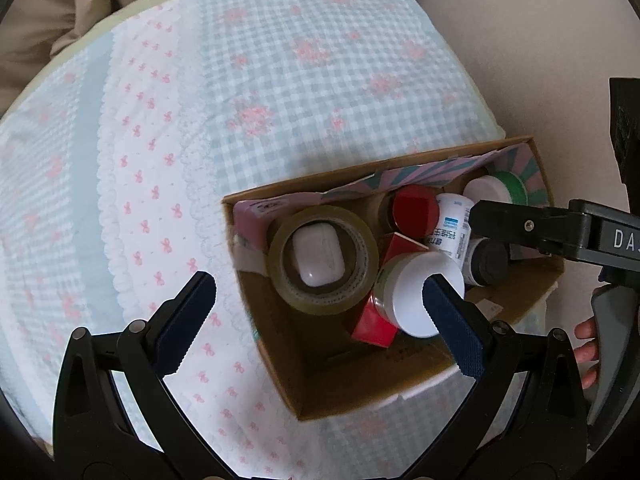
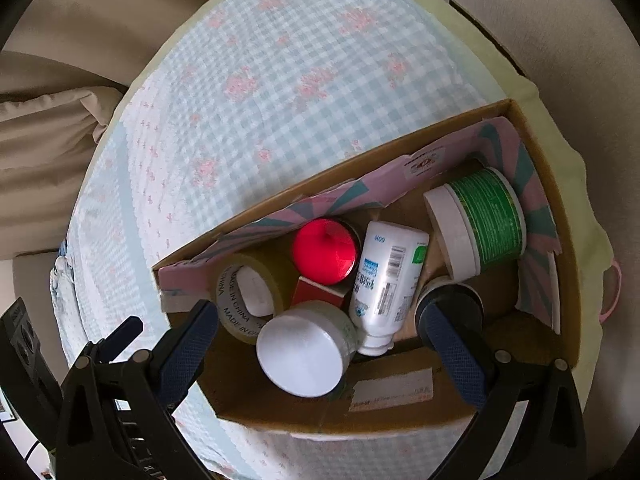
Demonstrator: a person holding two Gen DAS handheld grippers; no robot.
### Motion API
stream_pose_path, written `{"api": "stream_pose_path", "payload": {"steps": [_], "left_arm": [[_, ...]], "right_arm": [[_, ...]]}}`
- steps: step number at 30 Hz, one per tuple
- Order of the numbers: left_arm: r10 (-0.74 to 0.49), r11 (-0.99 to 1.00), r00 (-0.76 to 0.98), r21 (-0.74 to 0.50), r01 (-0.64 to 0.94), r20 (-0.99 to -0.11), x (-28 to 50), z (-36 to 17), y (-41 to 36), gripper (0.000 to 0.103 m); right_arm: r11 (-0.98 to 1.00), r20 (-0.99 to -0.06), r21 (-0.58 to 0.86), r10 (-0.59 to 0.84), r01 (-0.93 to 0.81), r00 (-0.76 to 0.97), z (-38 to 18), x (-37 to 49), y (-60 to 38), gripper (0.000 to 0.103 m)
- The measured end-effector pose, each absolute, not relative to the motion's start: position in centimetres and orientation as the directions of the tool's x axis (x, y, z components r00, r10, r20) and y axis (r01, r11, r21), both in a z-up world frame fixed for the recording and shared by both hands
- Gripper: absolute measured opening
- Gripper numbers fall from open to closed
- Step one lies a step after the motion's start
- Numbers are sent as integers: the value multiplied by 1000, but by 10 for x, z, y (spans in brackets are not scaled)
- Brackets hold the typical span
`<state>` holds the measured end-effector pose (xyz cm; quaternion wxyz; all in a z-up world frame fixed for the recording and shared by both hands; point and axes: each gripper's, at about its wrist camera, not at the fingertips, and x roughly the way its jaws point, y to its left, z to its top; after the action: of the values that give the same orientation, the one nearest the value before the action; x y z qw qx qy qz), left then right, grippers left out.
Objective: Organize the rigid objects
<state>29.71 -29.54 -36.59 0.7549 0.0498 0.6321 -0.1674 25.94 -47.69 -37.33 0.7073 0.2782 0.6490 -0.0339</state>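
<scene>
A cardboard box (image 1: 288, 360) sits on a table under a blue-and-white checked cloth (image 1: 280, 80) with pink flowers, and all the rigid objects lie inside it. Only the left wrist view shows the white earbud case (image 1: 318, 254) resting in the hole of the tape roll (image 1: 324, 260), which lies flat there; from the right wrist view the same tape roll (image 2: 250, 294) appears tilted on edge and only a white patch shows through its core. The left view also catches the right gripper (image 1: 476, 216) reaching in from the right over the box, and a hand (image 1: 588, 356) at the frame's right edge. The right wrist view gives the clearer look at the white bottle (image 2: 386, 280) lying with its cap toward the camera, the green-labelled tub (image 2: 480, 224) on its side in the far right corner, the red-lidded jar (image 2: 324, 250), the small red box (image 2: 320, 292), the white-lidded jar (image 2: 304, 354) and a dark-capped bottle (image 2: 452, 304) behind the right finger.

The left gripper (image 1: 320, 300) hovers above the box's near-left corner, jaws wide apart and empty, one finger over the cloth, the other over the white-lidded jar (image 1: 416, 296). The right gripper (image 2: 320, 328) is poised over the box's near edge, jaws likewise spread wide, holding nothing
</scene>
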Motion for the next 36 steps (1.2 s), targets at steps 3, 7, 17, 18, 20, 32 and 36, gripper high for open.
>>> {"api": "stream_pose_path", "payload": {"steps": [3, 7, 17, 18, 20, 32, 36], "left_arm": [[-204, 941, 170, -146, 304, -964, 291, -345, -283, 103], [-225, 947, 231, -157, 281, -946, 279, -298, -255, 103], [-262, 963, 533, -181, 200, -804, 213, -130, -144, 103], [-261, 964, 578, -179, 196, -773, 202, -111, -132, 103], [-246, 969, 665, -156, 192, -706, 176, -73, -110, 103], [-124, 992, 884, -54, 111, -450, 56, 11, -38, 103], [-108, 994, 904, -47, 97, -414, 34, 13, -25, 103]], "right_arm": [[850, -937, 348, 304, 395, 171, -355, 254, -468, 103], [875, -936, 338, 273, 346, 222, -311, 245, -450, 103], [975, -841, 203, 123, 95, 527, -133, 185, -357, 103], [980, -818, 186, 112, 75, 564, -117, 176, -348, 103], [988, -763, 150, 90, 40, 639, -82, 153, -326, 103], [1000, -498, 18, 9, -1, 867, 1, 52, -245, 103], [1000, -465, 1, 3, -2, 885, 3, 33, -235, 103]]}}
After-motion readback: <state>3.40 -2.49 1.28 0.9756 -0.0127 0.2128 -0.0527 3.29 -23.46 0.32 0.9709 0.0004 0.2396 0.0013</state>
